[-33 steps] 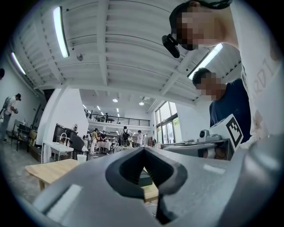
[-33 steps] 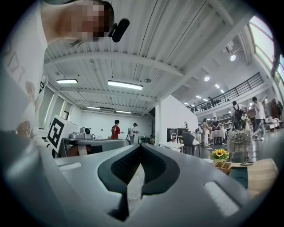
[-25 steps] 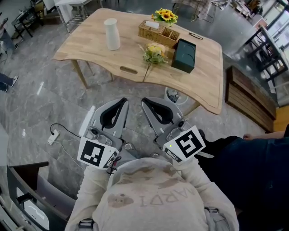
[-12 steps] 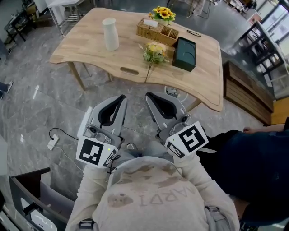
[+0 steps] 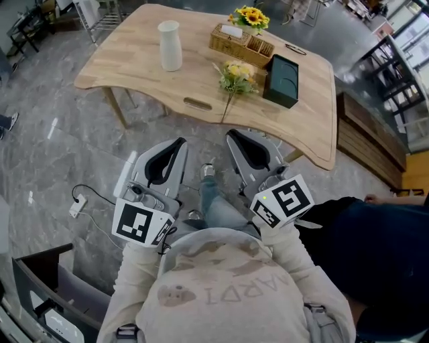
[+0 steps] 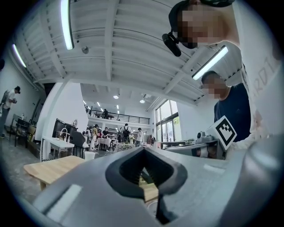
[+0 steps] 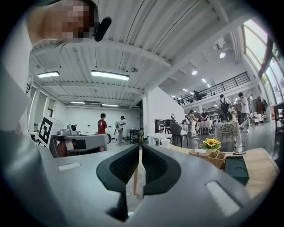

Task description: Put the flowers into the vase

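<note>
A white vase stands upright on the left part of the wooden table. The bunch of yellow flowers lies near the table's front edge, its stem pointing towards me. Both grippers hang over the floor, short of the table. The left gripper is shut with nothing in it. The right gripper has just been opening: a thin slit shows between its tips and nothing is between them.
A wicker basket with sunflowers and a dark green box stand behind the flowers. A power strip lies on the floor at left, a chair at lower left. A person in dark clothes stands at right.
Both grippers have moved forward towards the table, which now lies closer. A leg and shoe have stepped into view between the two grippers.
</note>
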Demonstrator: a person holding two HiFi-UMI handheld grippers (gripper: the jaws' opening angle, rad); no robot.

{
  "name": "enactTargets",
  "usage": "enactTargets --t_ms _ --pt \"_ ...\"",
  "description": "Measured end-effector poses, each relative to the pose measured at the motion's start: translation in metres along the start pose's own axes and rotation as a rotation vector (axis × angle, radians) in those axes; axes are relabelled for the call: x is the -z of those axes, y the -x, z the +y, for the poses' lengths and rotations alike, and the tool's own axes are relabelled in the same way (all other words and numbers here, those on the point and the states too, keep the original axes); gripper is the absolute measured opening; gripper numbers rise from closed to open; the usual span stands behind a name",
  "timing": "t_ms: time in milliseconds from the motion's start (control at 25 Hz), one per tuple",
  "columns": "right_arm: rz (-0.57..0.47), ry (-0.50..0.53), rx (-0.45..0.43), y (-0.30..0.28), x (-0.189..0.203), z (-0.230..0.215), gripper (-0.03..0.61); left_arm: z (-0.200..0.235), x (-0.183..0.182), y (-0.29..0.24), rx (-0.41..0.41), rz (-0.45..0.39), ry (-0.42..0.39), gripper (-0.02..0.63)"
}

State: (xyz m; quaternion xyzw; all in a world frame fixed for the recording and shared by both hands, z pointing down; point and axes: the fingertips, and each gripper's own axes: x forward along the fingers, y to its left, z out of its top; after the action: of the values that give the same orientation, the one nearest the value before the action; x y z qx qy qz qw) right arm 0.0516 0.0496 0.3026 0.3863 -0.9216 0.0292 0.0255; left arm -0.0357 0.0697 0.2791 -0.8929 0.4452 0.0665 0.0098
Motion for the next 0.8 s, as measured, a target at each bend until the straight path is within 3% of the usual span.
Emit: enactTargets --t_ms 400,800 --pt "0.049 -0.015 0.009 -0.067 0.015 -0.058 0.046 0.056 0.003 -0.048 -0.035 0.004 -0.032 0.000" --pt "0.252 -0.038 0.081 -0.127 0.061 -0.144 0.078 0.104 0.006 -0.115 -0.042 0.014 -0.017 0.000"
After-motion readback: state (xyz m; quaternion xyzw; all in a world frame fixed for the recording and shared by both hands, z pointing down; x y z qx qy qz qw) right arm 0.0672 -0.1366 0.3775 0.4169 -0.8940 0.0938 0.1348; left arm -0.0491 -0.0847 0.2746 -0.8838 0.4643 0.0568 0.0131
